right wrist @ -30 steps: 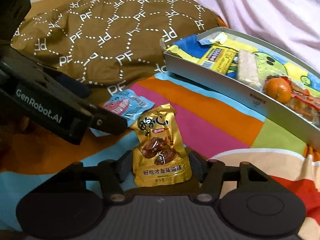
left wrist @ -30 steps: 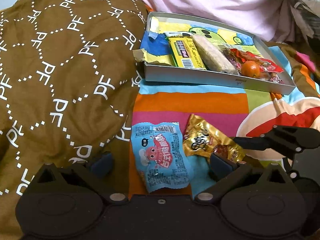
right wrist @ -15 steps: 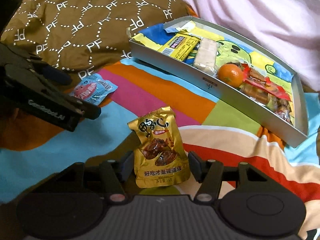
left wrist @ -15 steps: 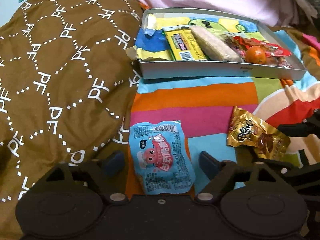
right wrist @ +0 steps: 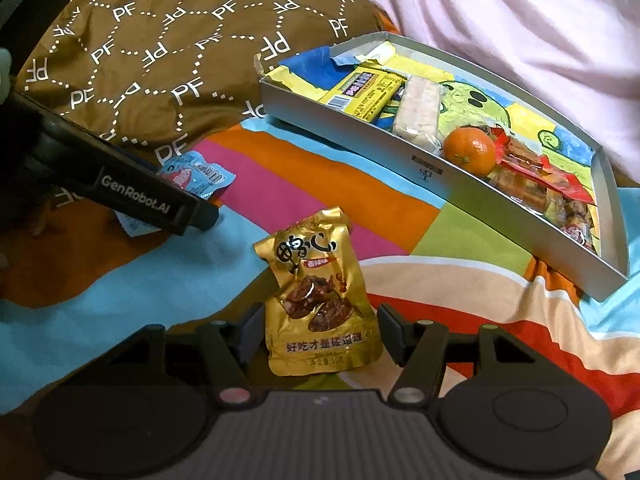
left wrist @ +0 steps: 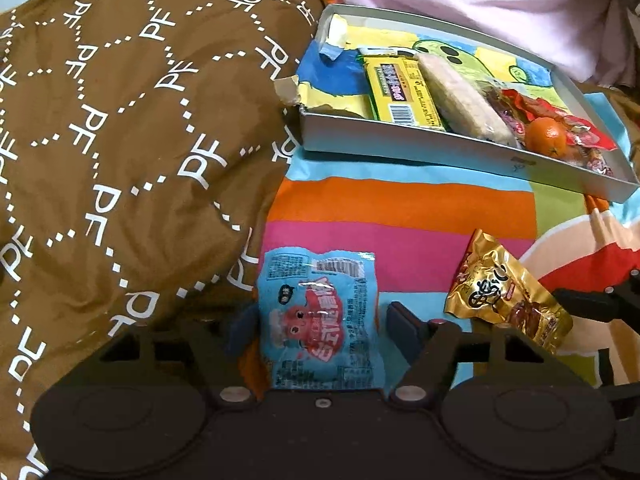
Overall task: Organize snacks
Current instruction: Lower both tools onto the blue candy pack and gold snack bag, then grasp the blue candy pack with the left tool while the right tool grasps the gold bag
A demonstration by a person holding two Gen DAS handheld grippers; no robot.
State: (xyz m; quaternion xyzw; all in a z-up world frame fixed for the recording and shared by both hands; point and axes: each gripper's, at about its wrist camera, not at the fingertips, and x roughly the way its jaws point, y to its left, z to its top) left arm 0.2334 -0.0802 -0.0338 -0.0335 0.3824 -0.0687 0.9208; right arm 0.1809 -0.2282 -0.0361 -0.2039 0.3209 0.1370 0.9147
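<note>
While the left gripper (left wrist: 320, 320) closes on the blue packet (left wrist: 320, 316), which lies flat on the striped sheet (left wrist: 400, 204) near the box (left wrist: 400, 148), its left pad touches the packet's edge and the right pad stands just clear; no squeeze yet. Right gripper (right wrist: 318, 330): jaws easing open, pads beside the gold packet (right wrist: 320, 300) with a small gap on each side, so I cannot tell whether it bears on the foil. Gold packet sits nearer the box's right end than the blue one. Box already holds a yellow bar (left wrist: 400, 92), a pale bar (left wrist: 460, 100), an orange (left wrist: 546, 136) and red wrappers.

Handling, judged: both packets light, soft, crinkly, likely slippery foil. Pinch across the lower body, not the thin sealed edge. Bedding underneath gives, so pads may sink.
</note>
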